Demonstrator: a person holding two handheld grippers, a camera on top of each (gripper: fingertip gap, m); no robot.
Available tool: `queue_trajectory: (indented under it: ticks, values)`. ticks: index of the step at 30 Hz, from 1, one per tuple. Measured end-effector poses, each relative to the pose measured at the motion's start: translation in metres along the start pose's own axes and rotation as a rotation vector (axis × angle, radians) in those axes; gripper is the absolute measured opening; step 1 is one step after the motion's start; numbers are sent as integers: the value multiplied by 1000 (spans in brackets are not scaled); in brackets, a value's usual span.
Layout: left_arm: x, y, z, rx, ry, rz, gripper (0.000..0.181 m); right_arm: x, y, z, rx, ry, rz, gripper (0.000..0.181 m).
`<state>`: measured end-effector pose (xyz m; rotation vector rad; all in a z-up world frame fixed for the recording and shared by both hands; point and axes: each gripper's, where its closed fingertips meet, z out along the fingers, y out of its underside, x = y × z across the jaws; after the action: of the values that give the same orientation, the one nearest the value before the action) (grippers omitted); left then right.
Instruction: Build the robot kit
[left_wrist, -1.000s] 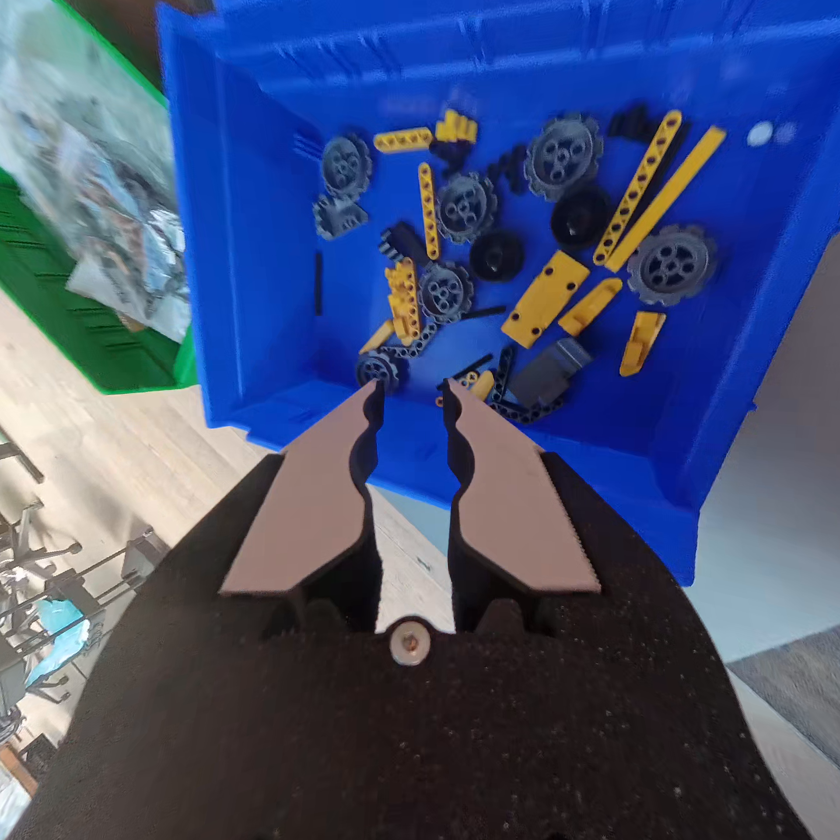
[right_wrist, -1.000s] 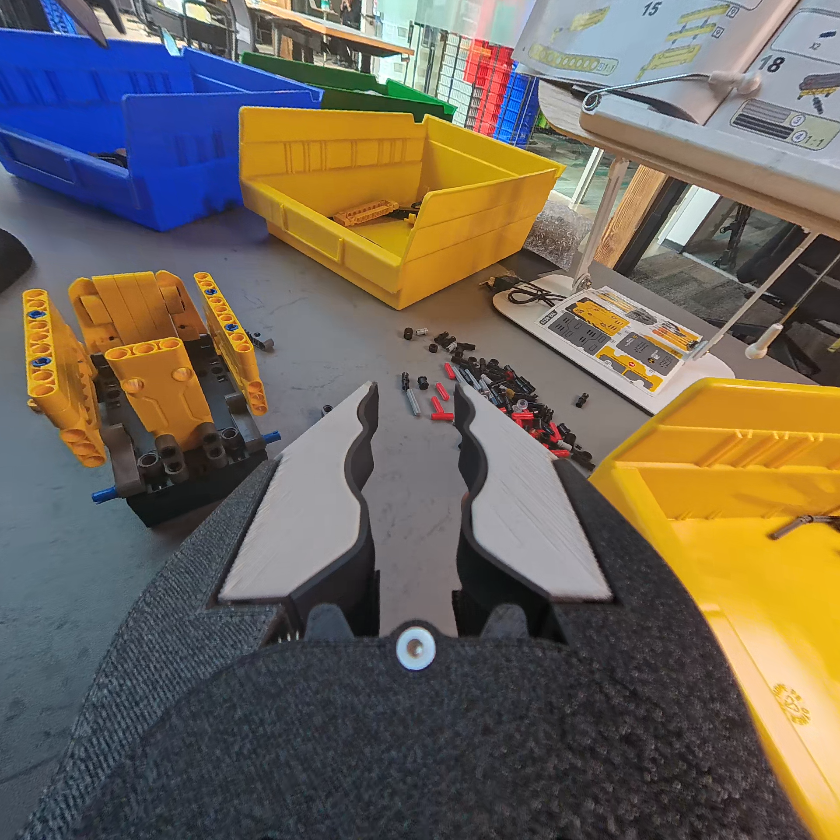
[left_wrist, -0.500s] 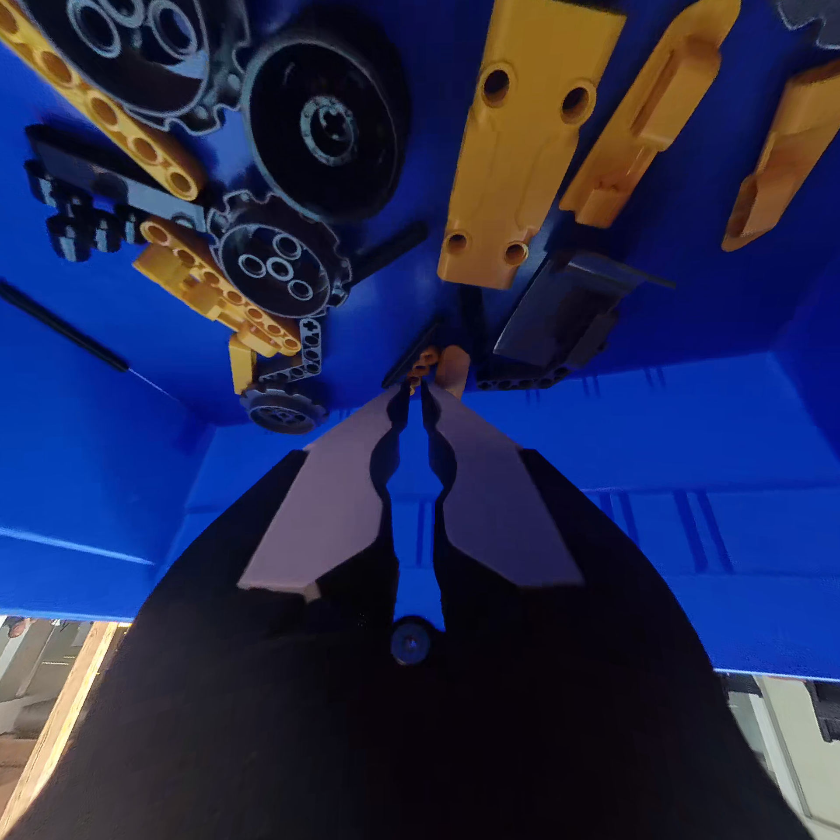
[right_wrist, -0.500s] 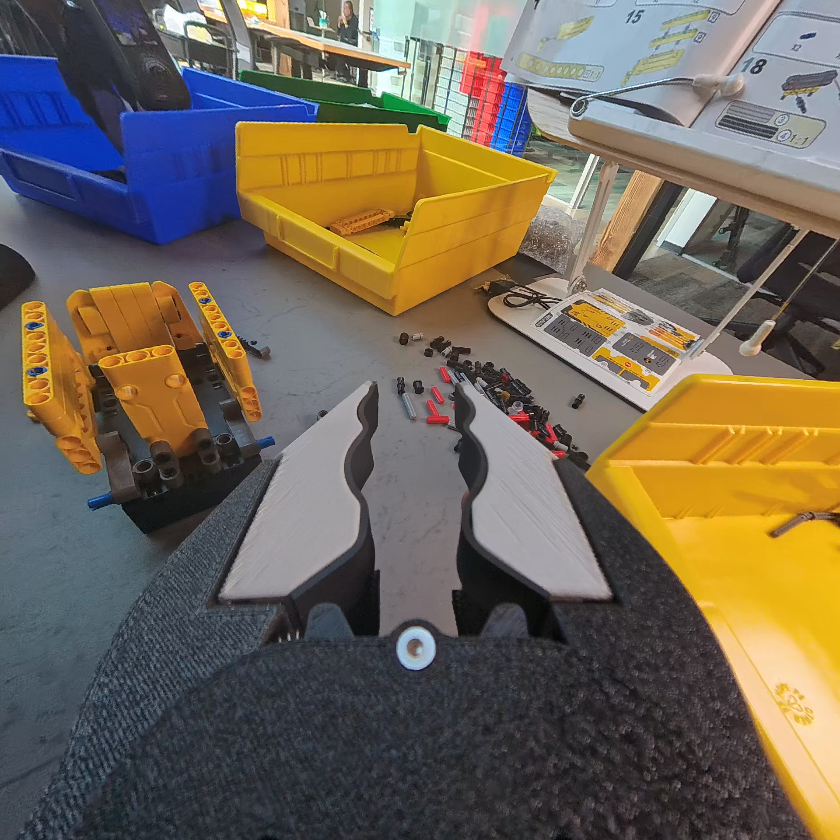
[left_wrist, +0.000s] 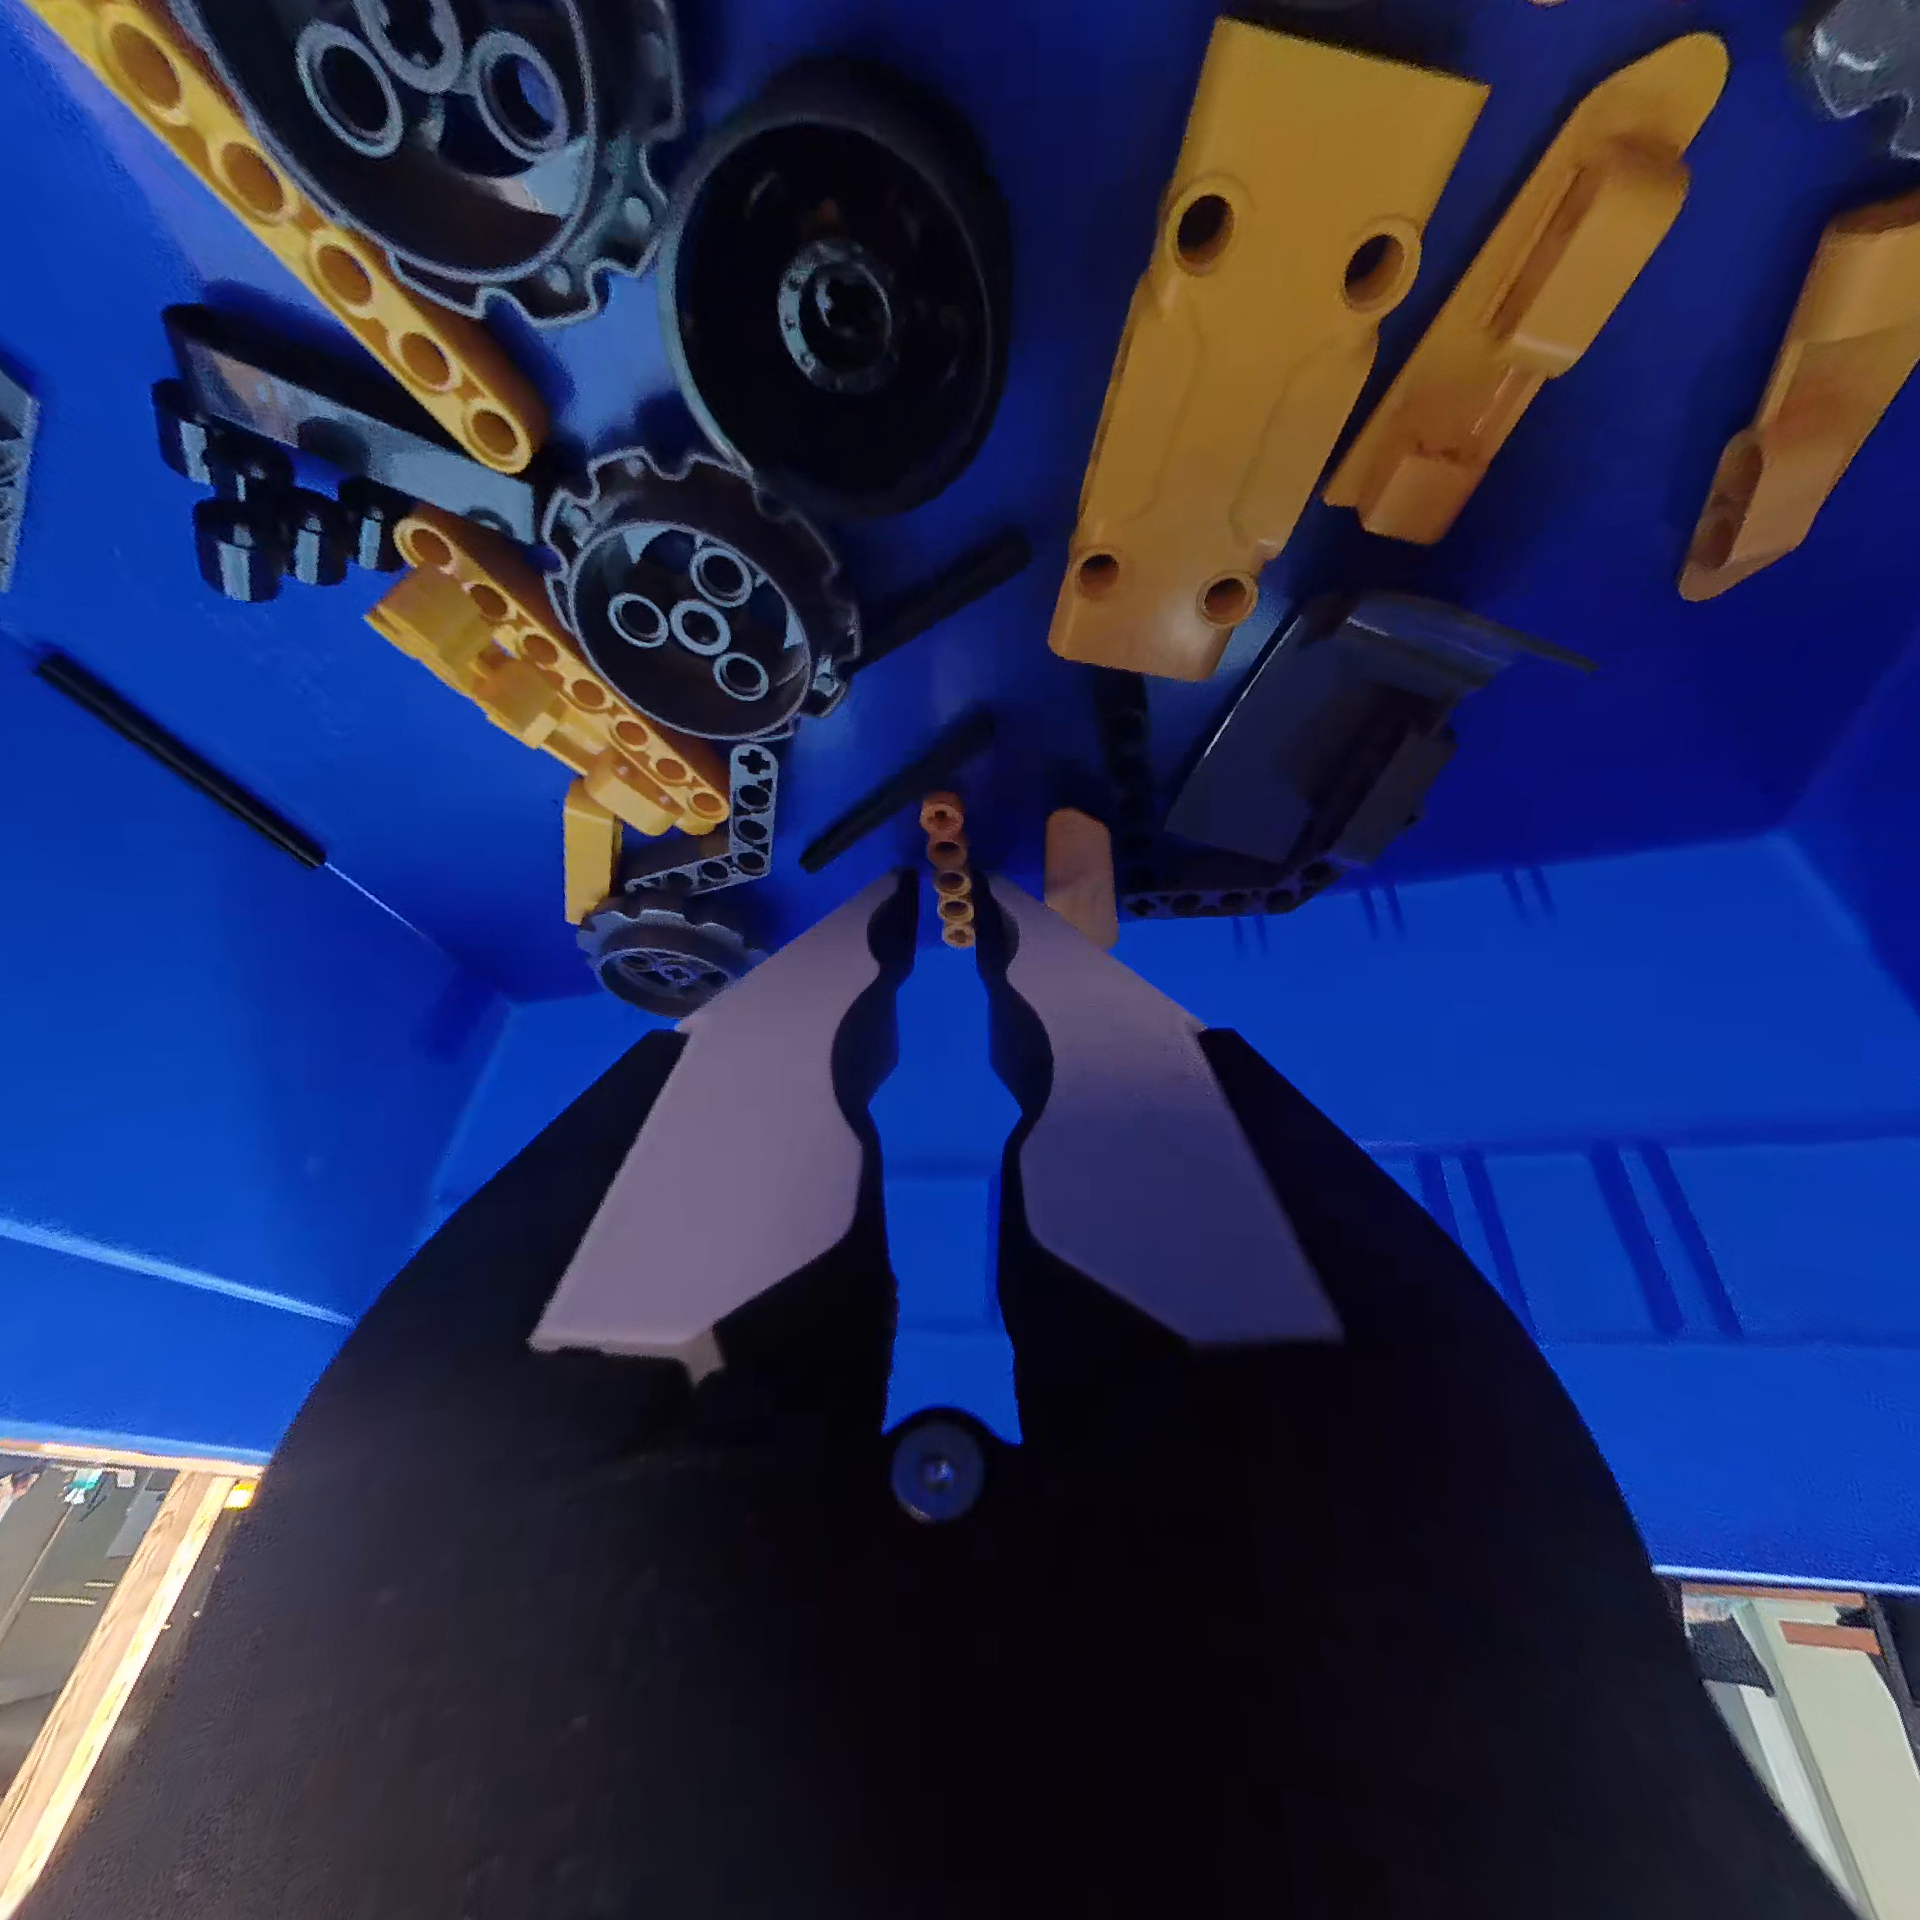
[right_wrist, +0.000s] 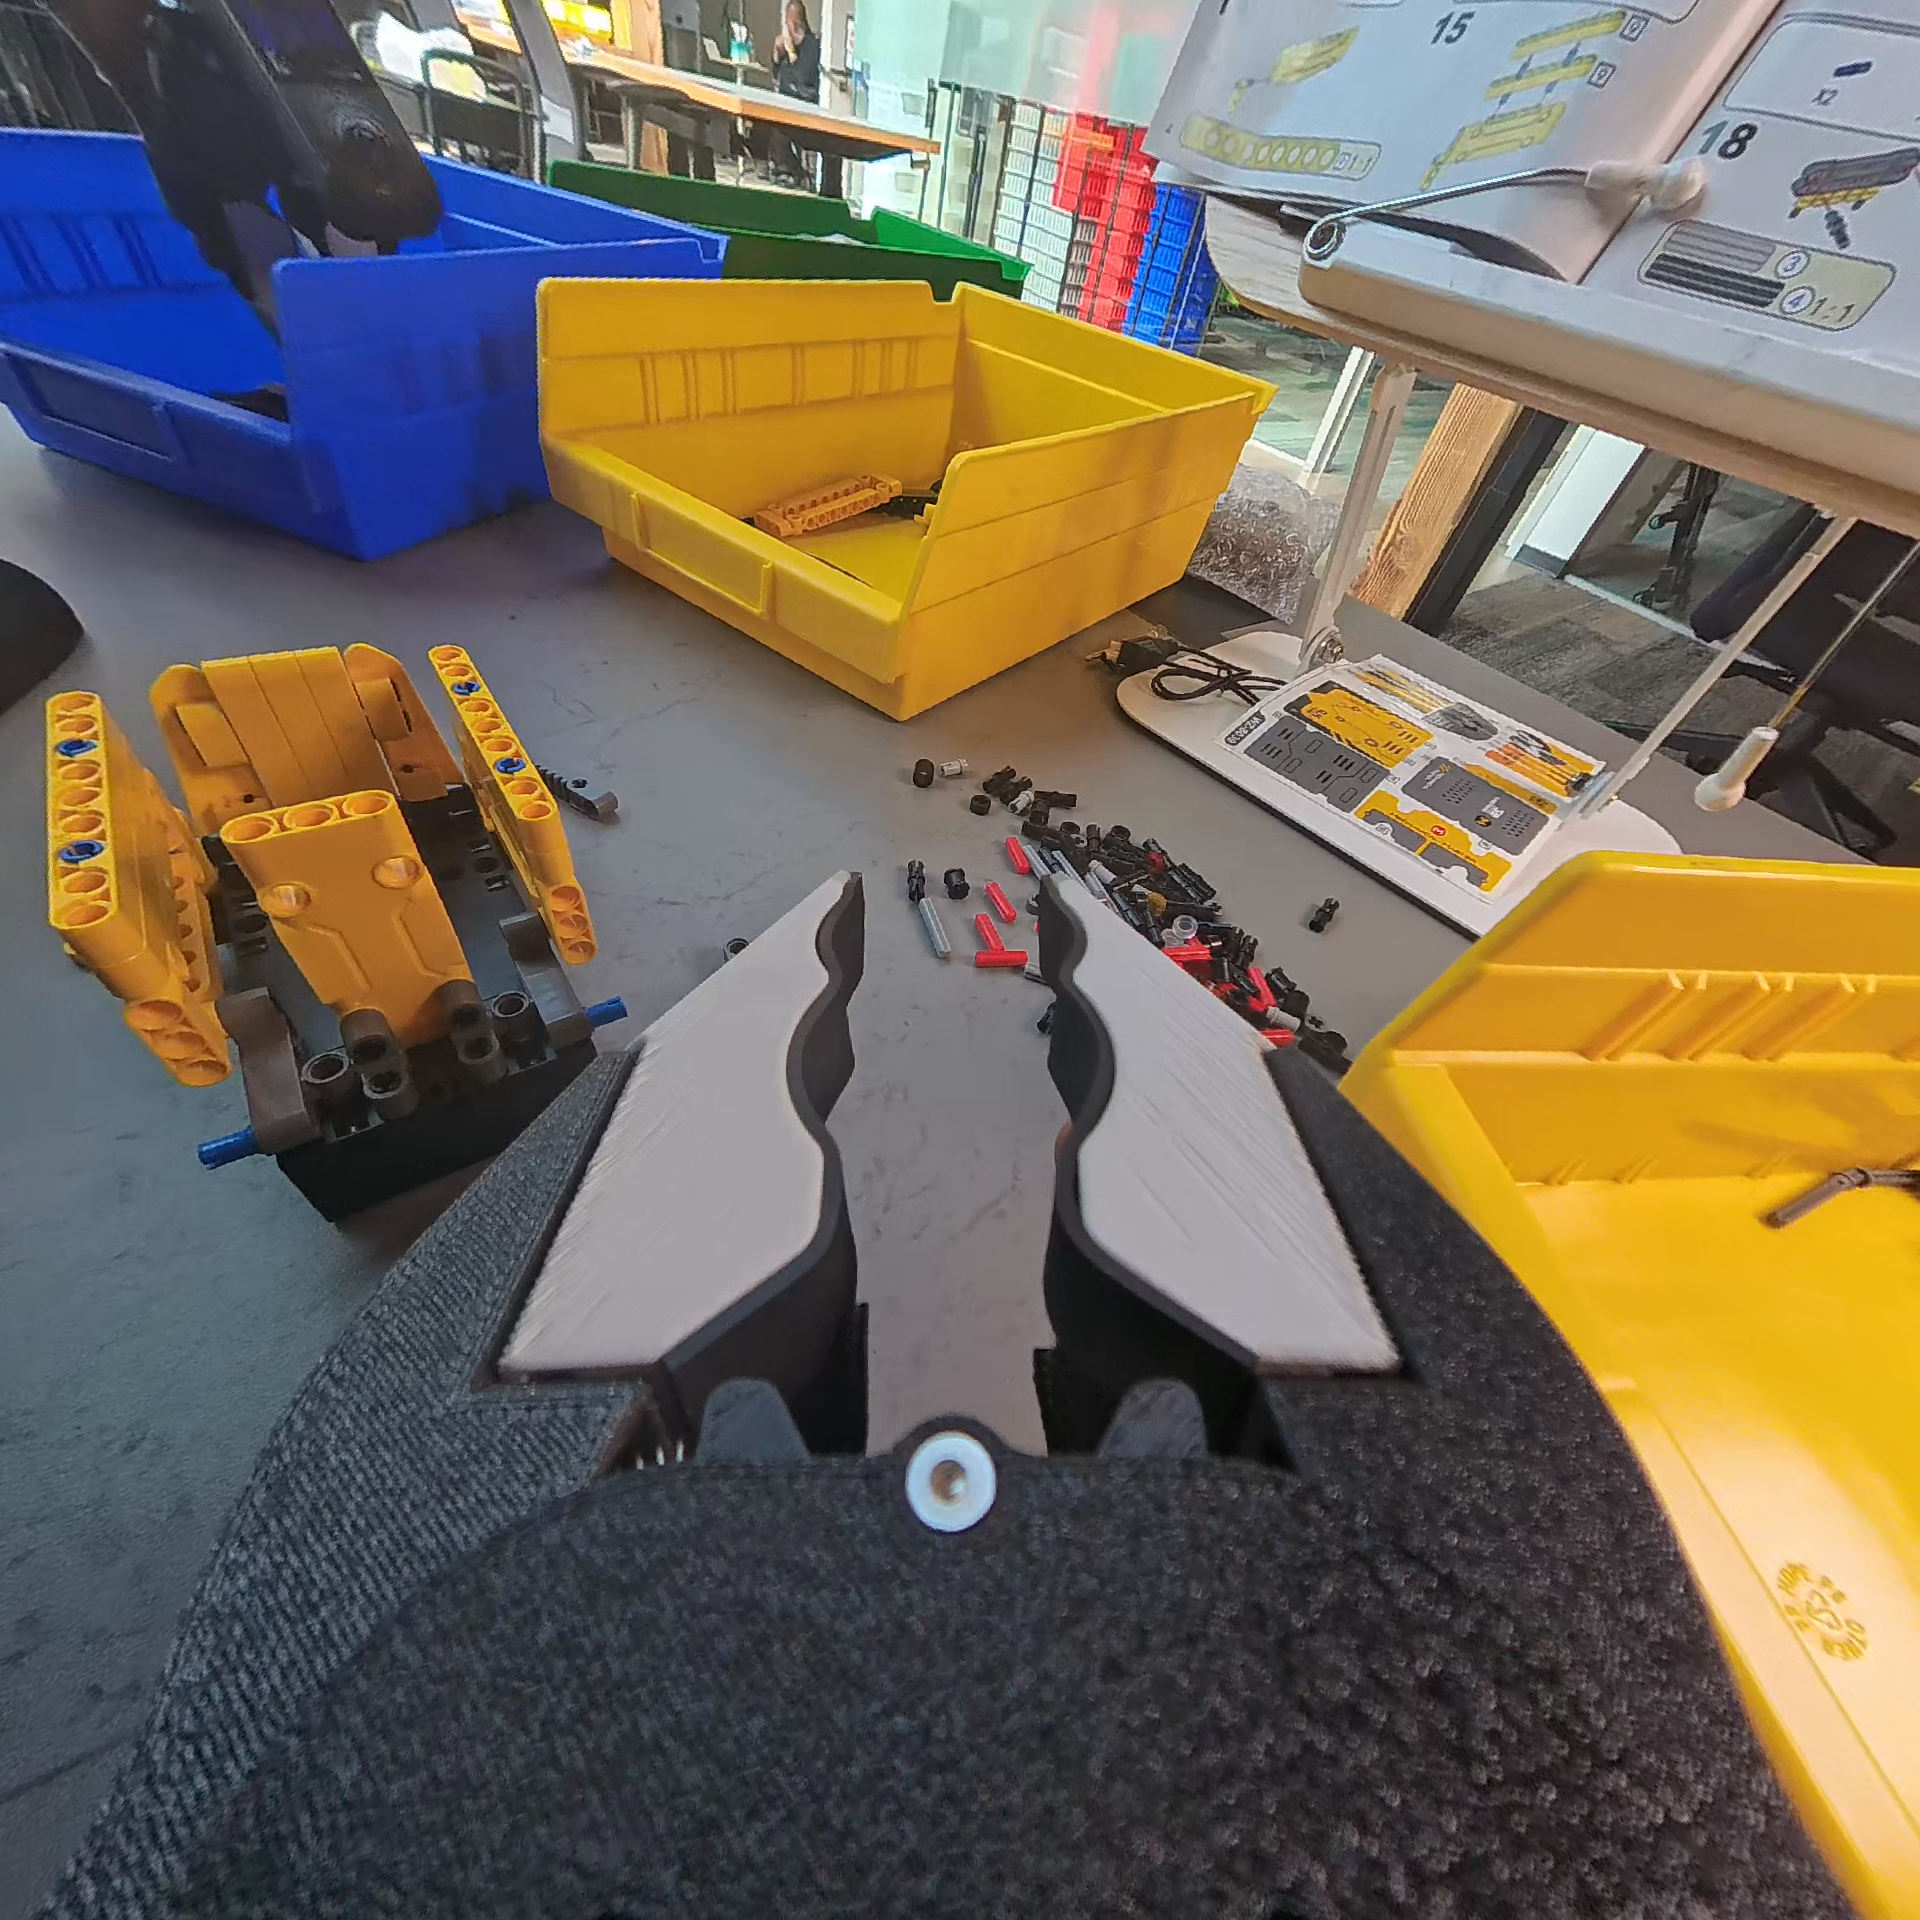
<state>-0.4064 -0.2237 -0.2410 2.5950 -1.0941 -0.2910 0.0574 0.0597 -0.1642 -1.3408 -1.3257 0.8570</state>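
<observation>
My left gripper (left_wrist: 948, 896) is deep in the blue bin (left_wrist: 1455, 1039), tips at its floor. Its jaws stand narrow on either side of a small yellow holed beam (left_wrist: 951, 878), which lies on the floor beside a tan piece (left_wrist: 1081, 873) and a black axle (left_wrist: 899, 792). My right gripper (right_wrist: 951, 894) is open and empty, low over the grey table (right_wrist: 727, 748). Just ahead of it lies a scatter of small black, red and grey pins (right_wrist: 1122, 894). The left gripper also shows in the right wrist view (right_wrist: 301, 145), reaching into the blue bin (right_wrist: 416, 395).
The blue bin holds grey gear wheels (left_wrist: 691, 623), a black wheel (left_wrist: 836, 301), yellow panels (left_wrist: 1236, 343) and a dark block (left_wrist: 1320, 748). On the table are a part-built yellow-and-black model (right_wrist: 332, 914), two yellow bins (right_wrist: 904, 488) (right_wrist: 1683, 1195), a green bin (right_wrist: 790, 223) and an instruction booklet stand (right_wrist: 1392, 790). Spacing between my two grippers at the tips: around 55 cm.
My left gripper dropped into the blue bin and narrowed its jaws; the small yellow beam now sits between the tips. The right gripper has barely moved.
</observation>
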Motion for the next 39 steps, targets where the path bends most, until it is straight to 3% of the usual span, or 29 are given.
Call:
queue_trajectory:
  ticks: [11, 13, 16, 19, 22, 25, 28, 33, 39]
  values:
    - [4, 0, -4, 23, 17, -78, 6, 0, 0, -1, 3, 0, -4, 33]
    - [4, 1, -20, 46, -16, -106, 6, -1, -1, -2, 6, -2, -12, 33]
    - [10, -15, -72, 170, -111, -140, 6, -3, -2, -3, 9, -8, -20, 33]
    - [38, -62, -134, 339, -189, -109, 6, -4, -5, -3, 18, -17, -21, 33]
    - [102, -145, -180, 535, -141, 24, 6, -7, -6, -3, 22, -26, -27, 33]
    - [169, -221, -185, 619, -40, 173, 6, -11, -8, -4, 24, -37, -32, 33]
    - [207, -277, -174, 690, 75, 238, 6, -19, -15, -8, 33, -84, -31, 36]
    - [237, -324, -159, 747, 182, 276, 6, -46, -25, -17, 22, -256, 6, 51]
    - [249, -341, -150, 772, 201, 246, 7, -62, -14, -15, -22, -310, -57, 57]
